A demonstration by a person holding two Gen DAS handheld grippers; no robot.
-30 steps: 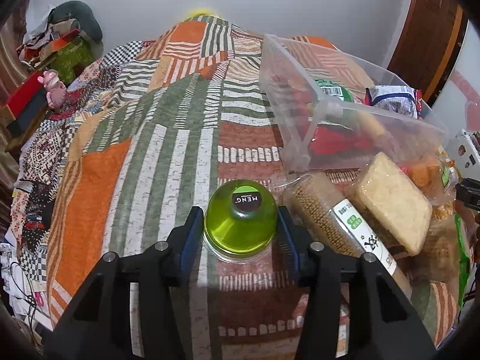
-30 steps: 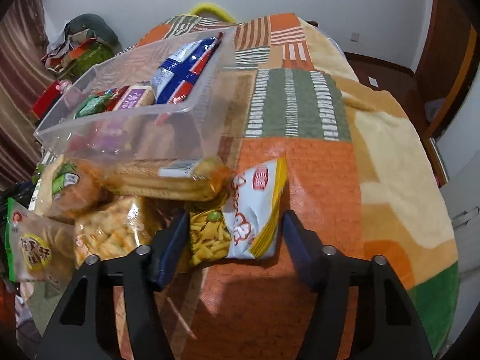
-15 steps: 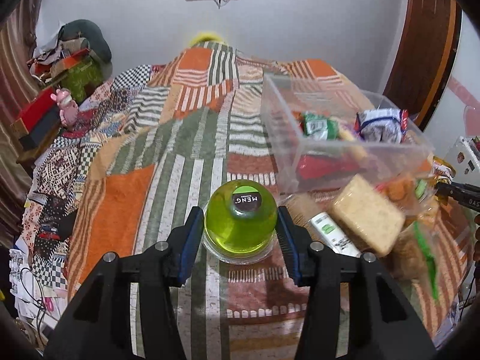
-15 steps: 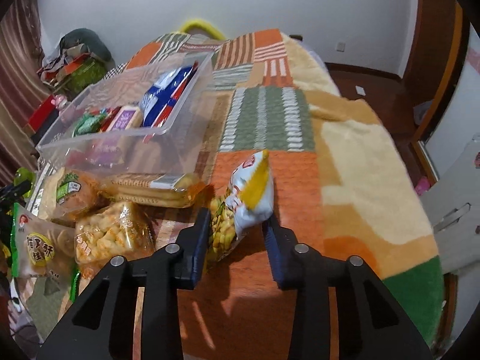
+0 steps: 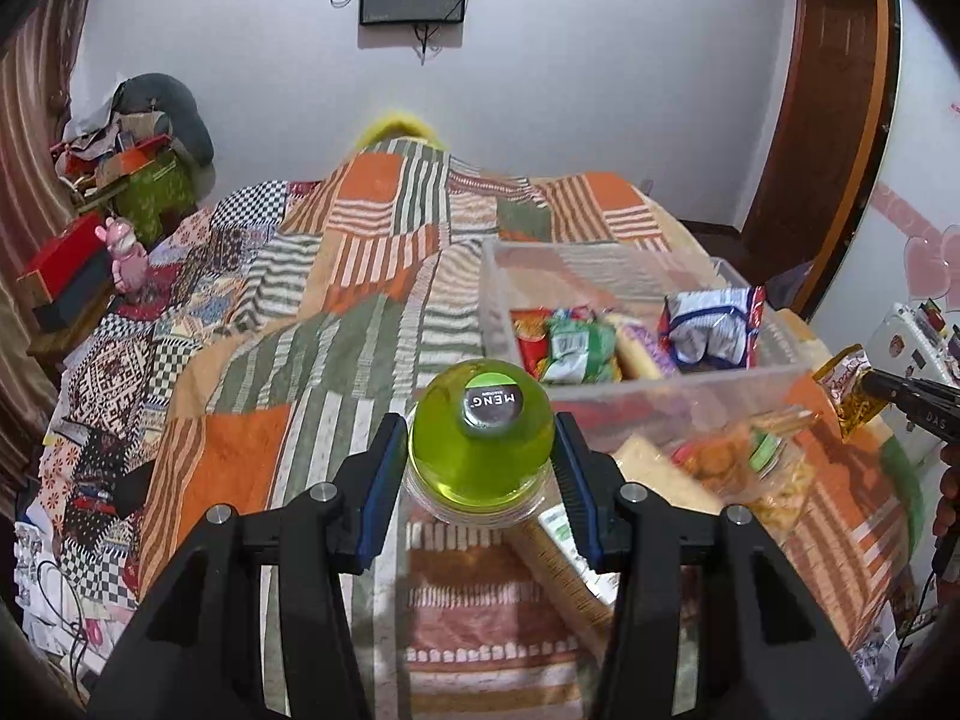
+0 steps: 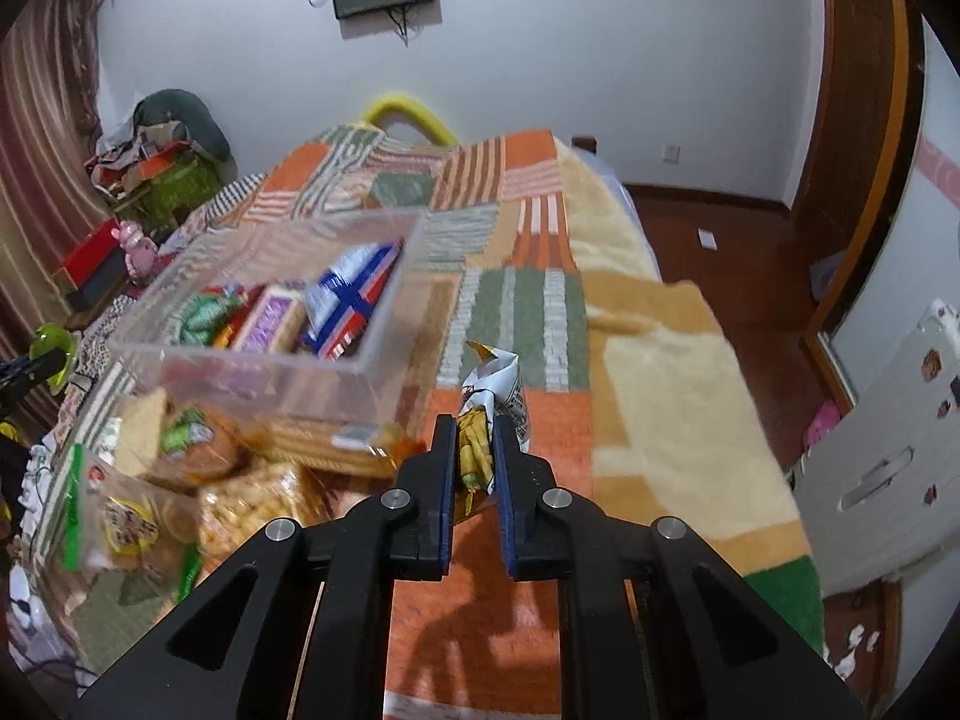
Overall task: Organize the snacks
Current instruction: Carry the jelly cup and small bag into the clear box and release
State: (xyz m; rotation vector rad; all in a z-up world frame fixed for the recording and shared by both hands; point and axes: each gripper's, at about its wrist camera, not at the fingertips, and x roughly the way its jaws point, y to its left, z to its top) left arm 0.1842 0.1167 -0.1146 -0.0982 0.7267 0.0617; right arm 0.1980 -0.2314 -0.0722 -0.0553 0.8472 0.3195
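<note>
Above patchwork bedspread [image 5: 252,324], round green jar [image 5: 480,450], crinkled packet [image 6: 495,396]

The loose snack packets [image 5: 720,468] beside the clear bin [image 5: 690,381] are smeared by blur in the left wrist view, their labels unreadable. The green jar [image 5: 480,450] hides the bed cover beneath it, and only its top and cap show. In the right wrist view the pinched snack bag [image 6: 492,396] is mostly hidden between the pads [image 6: 445,468]. The bin's near wall [image 6: 258,372] is blurred, clouding its contents.
</note>
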